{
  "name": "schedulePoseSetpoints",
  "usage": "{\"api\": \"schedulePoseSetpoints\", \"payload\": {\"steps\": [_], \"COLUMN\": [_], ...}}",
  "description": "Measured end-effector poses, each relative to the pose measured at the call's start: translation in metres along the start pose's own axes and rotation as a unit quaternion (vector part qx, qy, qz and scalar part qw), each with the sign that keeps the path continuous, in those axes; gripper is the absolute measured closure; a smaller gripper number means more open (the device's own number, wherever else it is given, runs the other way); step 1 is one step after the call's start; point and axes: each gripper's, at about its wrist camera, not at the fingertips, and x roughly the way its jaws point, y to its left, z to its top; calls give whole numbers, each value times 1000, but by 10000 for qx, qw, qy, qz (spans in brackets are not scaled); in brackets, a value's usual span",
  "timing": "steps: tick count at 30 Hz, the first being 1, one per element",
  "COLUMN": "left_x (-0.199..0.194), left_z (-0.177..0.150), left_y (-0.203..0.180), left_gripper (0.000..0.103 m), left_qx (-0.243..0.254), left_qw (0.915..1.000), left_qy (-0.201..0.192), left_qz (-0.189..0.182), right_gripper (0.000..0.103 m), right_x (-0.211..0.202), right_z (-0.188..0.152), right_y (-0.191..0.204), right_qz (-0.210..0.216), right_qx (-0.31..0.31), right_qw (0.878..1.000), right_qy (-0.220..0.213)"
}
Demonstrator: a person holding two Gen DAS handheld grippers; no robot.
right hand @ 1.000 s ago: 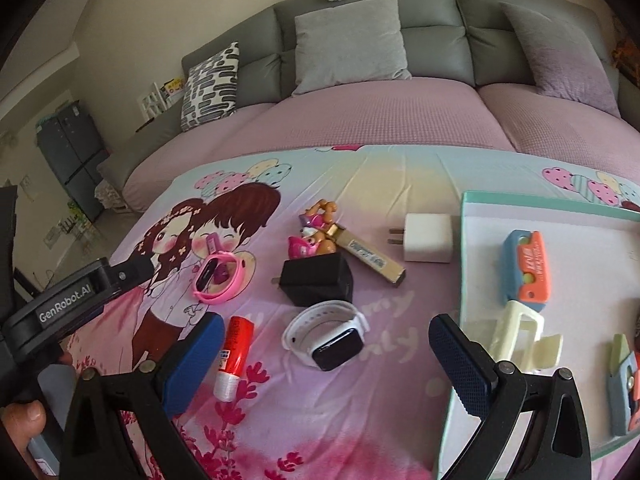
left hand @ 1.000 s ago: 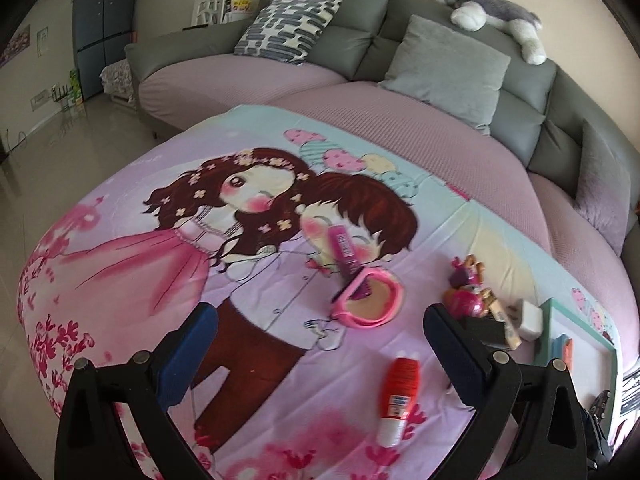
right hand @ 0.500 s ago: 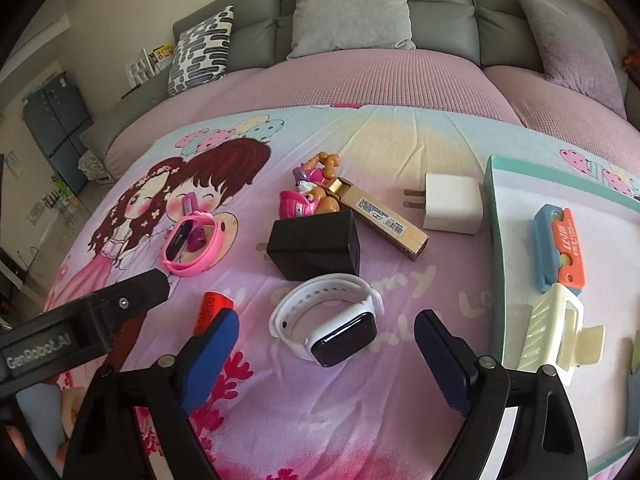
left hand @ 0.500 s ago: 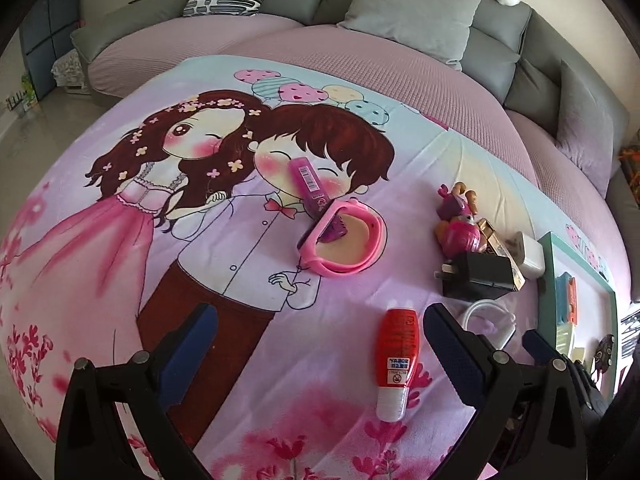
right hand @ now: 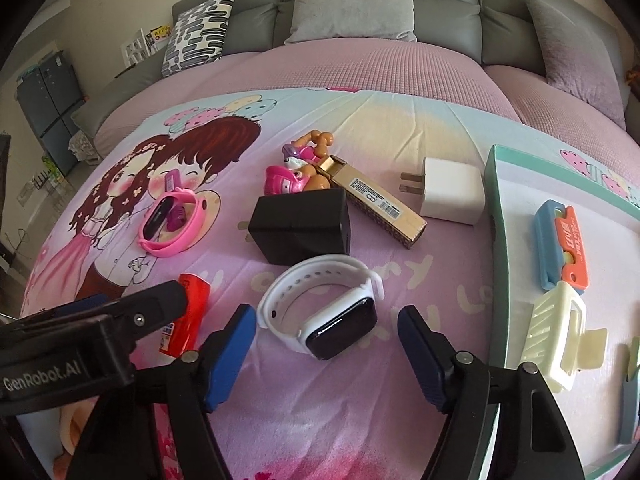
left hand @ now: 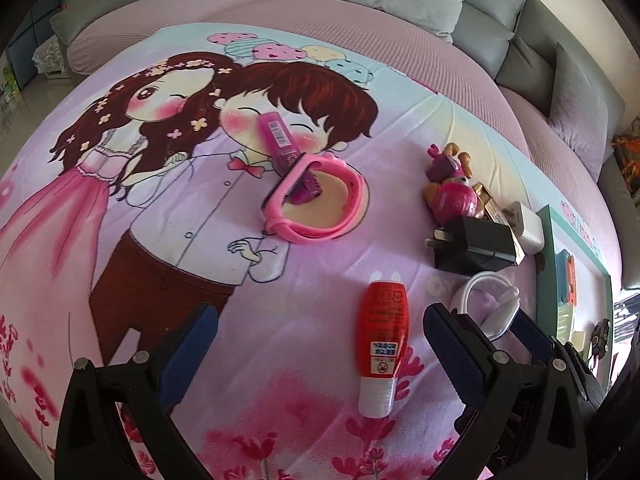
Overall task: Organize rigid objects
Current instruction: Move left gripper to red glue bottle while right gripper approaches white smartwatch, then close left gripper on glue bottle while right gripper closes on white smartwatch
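White watch point(right hand: 320, 312) between right gripper point(right hand: 326, 354) closing jaws, untouched, tray edge point(right hand: 498, 240) beside, left gripper point(left hand: 320, 344) jaws wide.

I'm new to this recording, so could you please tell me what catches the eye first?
A bright cartoon-couple bedsheet covers the surface. A white smartwatch lies just ahead of the open right hand-held gripper, while a red bottle lies between the left hand-held gripper's fingers.

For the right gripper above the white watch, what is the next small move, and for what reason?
Probably lower the right gripper a little further, then close. Its jaws have just been narrowing, yet the white smartwatch lies slightly ahead of the pads, untouched. The tray to the right already holds sorted items, so the watch likely goes there next.
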Motion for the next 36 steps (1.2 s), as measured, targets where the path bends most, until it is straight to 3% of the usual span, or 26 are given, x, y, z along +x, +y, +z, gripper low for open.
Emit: {"api": "schedulePoseSetpoints", "payload": {"steps": [9,11,16,19,22,25,36], "left_x": [7,10,10,10,10,9,8], "left_z": [-6,-6,-6,-6,-6,-6,-7], "left_y": [-13,-19,-26,-27,-23,-19,-17], "left_gripper": [4,15,28,48,56,71,71], "left_qx": [212,244,339,344,351,322,330], "left_qw": [9998,9997,9994,9994,9994,9995,9995], "left_qy": [60,69,50,48,47,8,-25], "left_qz": [26,41,-30,-43,0,64,-25], "right_gripper": [45,47,47,47,47,47,44], "right_x": [-5,-6,-6,-6,-6,-5,2], "right_z": [-4,-4,-4,-4,-4,-3,2], "right_y": [-7,-8,-8,-7,-8,-8,-5], "right_qz": [58,55,49,31,41,26,-220], "right_qx": [73,59,-17,-65,-46,-31,-62], "right_qw": [9999,9999,9999,9999,9999,10000,9997], "right_qy": [83,97,94,89,81,57,-83]}}
